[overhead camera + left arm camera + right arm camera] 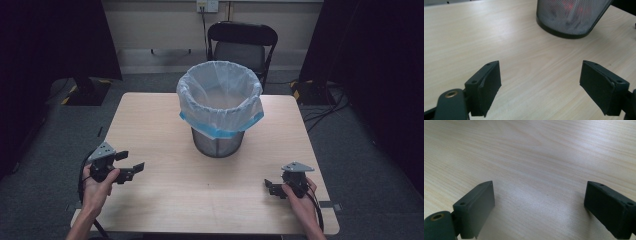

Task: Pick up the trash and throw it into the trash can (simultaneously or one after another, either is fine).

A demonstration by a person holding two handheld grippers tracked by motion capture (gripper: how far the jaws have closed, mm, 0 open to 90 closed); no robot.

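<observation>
A black mesh waste bin (218, 142) lined with a white bag with a blue band (220, 95) stands upright at the middle of the pale wooden table (165, 190). My left gripper (131, 161) hovers near the table's left front, open, with nothing between its jaws. In the left gripper view this gripper (540, 85) points toward the bin (571, 20), where blurred red and dark shapes show through the mesh. My right gripper (269, 187) is at the right front, open and holding nothing. The right gripper view has that gripper (539, 207) over bare wood (536, 157).
A black folding chair (242, 45) stands behind the table's far edge. Cables (325, 107) lie on the grey floor at the back right, and a stand's base (85, 90) sits at the back left. Dark curtains flank the room on both sides.
</observation>
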